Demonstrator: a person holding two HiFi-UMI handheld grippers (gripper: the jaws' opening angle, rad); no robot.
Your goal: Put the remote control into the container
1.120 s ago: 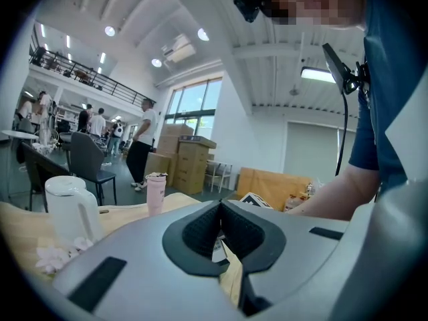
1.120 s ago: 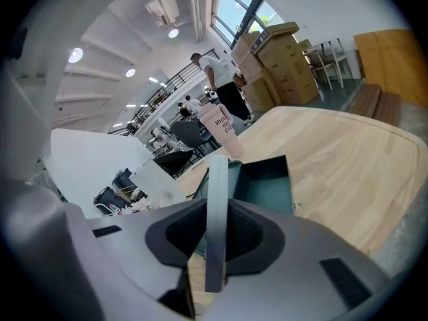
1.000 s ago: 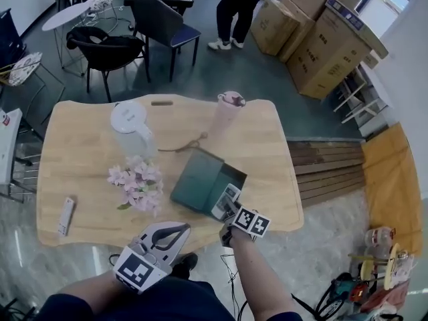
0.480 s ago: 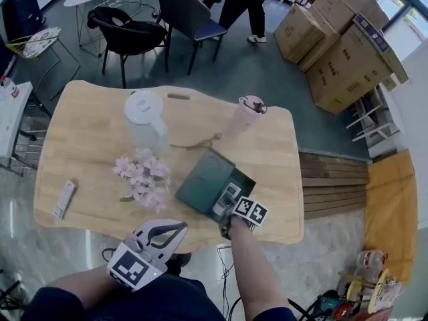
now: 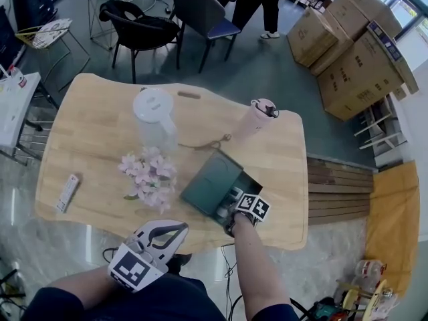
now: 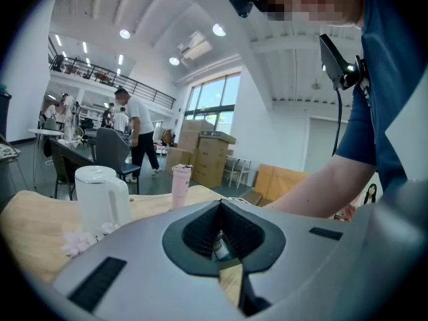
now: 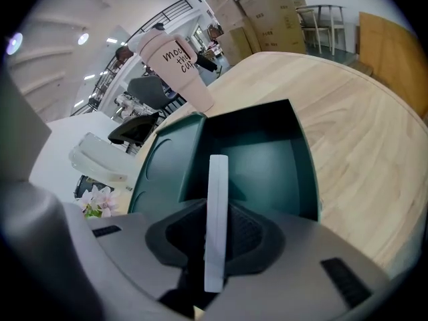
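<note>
My right gripper [image 5: 235, 206] is shut on a white remote control [image 7: 216, 212], held edge-on between the pads. The remote's far end reaches over the open compartment of the dark green container [image 7: 264, 156], whose lid [image 7: 164, 172] lies flat to the left. From the head view the remote [image 5: 231, 196] sits at the container's [image 5: 212, 182] near right corner, close to the table's front edge. A second white remote [image 5: 67, 192] lies at the table's left end. My left gripper [image 5: 179, 228] hangs shut and empty in front of the table; its jaws [image 6: 221, 206] meet.
A white kettle [image 5: 154, 116], a pink tumbler [image 5: 261, 116] and a bunch of pink flowers [image 5: 150, 176] stand around the container on the wooden table [image 5: 87, 132]. Chairs [image 5: 137, 29], cardboard boxes [image 5: 354, 52] and a standing person [image 5: 257, 2] are beyond the far side.
The head view has shifted a little. My right gripper has stayed at the container's near corner, and less of the remote shows above the box. The left gripper has not moved.
</note>
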